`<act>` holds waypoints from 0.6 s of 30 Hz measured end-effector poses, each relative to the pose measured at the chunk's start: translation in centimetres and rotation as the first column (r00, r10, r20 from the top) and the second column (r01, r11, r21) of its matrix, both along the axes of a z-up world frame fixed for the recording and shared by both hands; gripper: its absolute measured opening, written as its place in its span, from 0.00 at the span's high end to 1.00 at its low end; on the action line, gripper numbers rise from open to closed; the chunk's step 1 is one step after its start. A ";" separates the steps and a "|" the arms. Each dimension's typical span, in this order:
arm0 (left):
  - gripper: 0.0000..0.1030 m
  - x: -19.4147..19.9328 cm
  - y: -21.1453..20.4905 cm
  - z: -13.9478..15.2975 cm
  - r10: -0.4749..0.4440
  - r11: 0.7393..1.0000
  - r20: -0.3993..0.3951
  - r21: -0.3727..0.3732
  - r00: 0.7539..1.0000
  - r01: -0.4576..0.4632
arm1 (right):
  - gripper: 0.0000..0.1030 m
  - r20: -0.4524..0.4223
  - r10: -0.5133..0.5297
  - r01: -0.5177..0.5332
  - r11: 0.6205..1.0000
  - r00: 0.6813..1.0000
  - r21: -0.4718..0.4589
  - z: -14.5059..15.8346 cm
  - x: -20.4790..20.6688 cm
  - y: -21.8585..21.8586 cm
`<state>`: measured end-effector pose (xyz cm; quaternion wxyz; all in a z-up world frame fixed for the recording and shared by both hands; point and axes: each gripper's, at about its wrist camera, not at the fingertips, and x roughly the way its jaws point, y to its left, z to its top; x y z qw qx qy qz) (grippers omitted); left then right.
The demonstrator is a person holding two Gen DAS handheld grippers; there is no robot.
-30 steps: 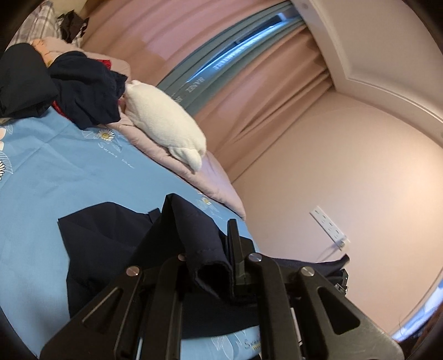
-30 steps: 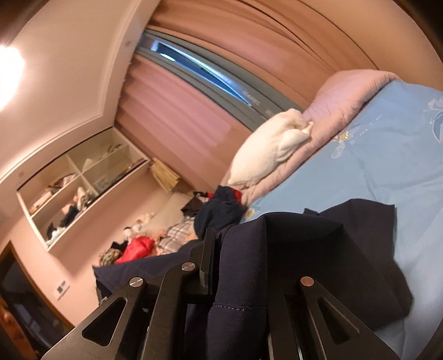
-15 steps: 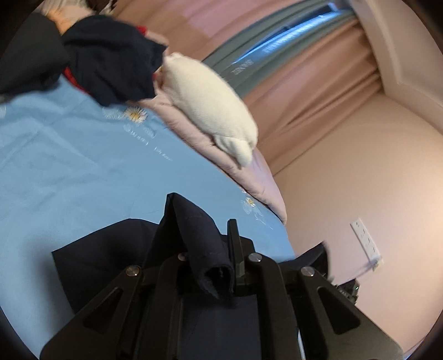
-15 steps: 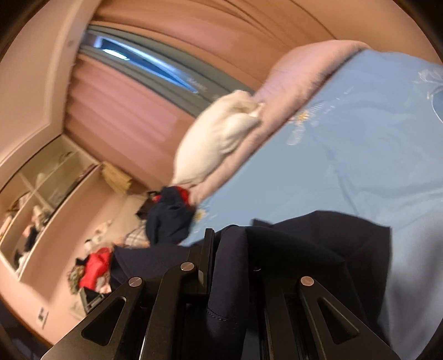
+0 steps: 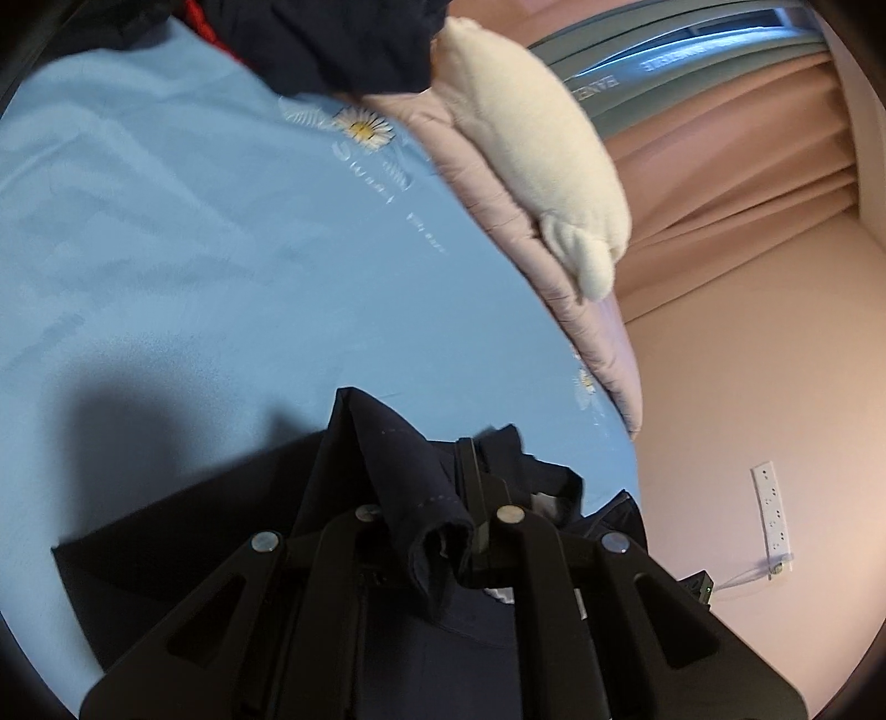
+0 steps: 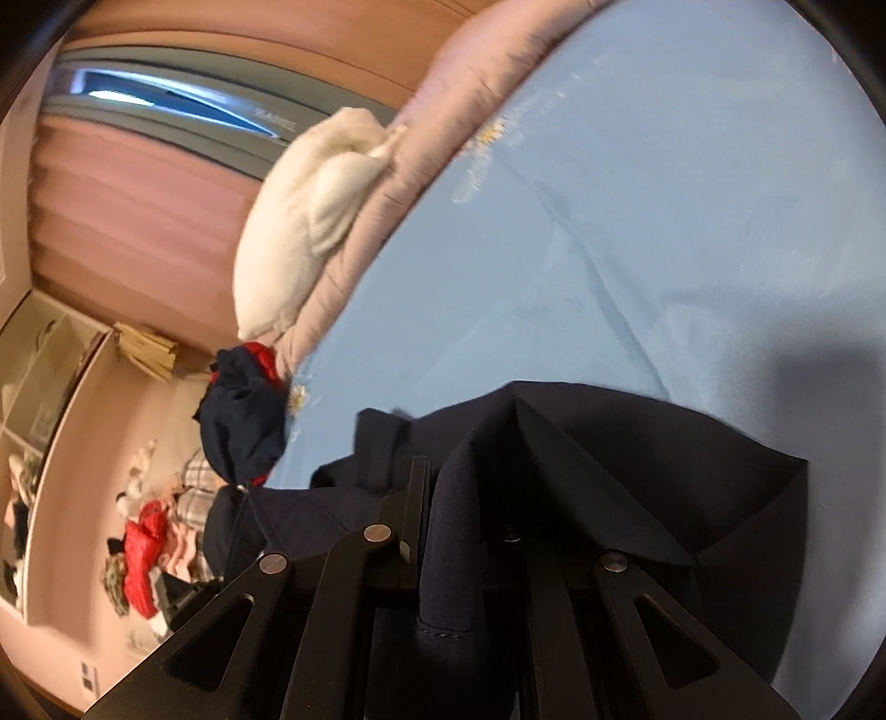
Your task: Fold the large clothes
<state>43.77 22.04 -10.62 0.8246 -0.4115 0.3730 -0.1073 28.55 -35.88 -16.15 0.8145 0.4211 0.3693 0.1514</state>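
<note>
Two hand-held grippers pinching a dark navy garment over a bed.

Left hand-held gripper (image 5: 421,498): fingers pressed together on a bunched fold of the garment (image 5: 398,476), which hangs below and spreads onto the blue bedsheet (image 5: 194,249) just ahead. Right hand-held gripper (image 6: 459,515): likewise clamped on a fold of the same garment (image 6: 637,459). Farther ahead of both, a white pillow (image 5: 531,149) lies on a pink quilt (image 5: 498,194) along the far bed edge, beside a pile of dark clothes (image 6: 243,415); curtains (image 5: 720,138) stand beyond.

pink walls (image 5: 720,387), pink curtains (image 5: 720,127), window strip (image 5: 692,50), blue bedsheet (image 5: 194,232), wall shelves (image 6: 33,399)
</note>
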 end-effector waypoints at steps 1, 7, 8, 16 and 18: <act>0.90 0.4 0.0 -0.2 -0.001 1.000 -0.011 0.005 1.000 0.001 | 0.92 -0.007 -0.001 0.001 1.000 1.000 0.005 -0.2 0.1 -0.1; 0.88 2.2 -0.2 -1.2 0.003 0.999 -0.088 0.046 0.996 0.001 | 0.92 -0.055 -0.007 0.007 1.000 0.998 -0.016 -0.3 1.4 -0.2; 0.87 2.6 -0.3 -1.6 0.006 0.999 -0.108 0.042 0.994 -0.002 | 0.92 -0.080 -0.005 0.004 1.000 0.997 -0.008 -0.5 1.6 -0.4; 0.32 3.3 1.5 -2.8 0.061 0.986 -0.133 -0.145 0.989 -0.081 | 0.60 -0.099 -0.017 0.036 0.981 0.995 0.189 -1.0 2.0 -1.9; 0.30 3.3 1.9 -1.9 0.094 0.988 -0.114 -0.111 0.989 -0.107 | 0.45 -0.072 -0.040 0.057 0.967 0.997 0.249 -0.5 1.9 -2.5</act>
